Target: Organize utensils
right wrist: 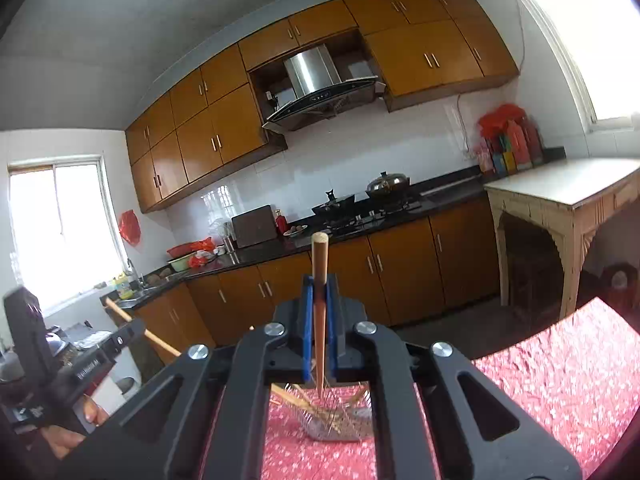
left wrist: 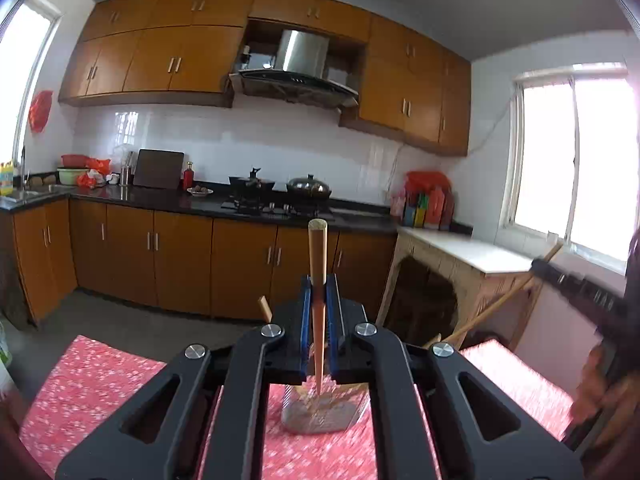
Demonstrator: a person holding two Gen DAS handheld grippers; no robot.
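Only a line of small white lettering is seen on the left gripper [right wrist: 120, 340], at nine o'clock; it is too blurred to be read.

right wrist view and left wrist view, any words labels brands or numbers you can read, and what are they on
White lettering on the side of the left tool: a short line of print, too blurred to read.
Colourful boxes by the window: any print too small to read.
Range hood control panel: only tiny marks, unreadable.
Yellow pack near the sink: blurred, unreadable.
Nothing else carries readable text.
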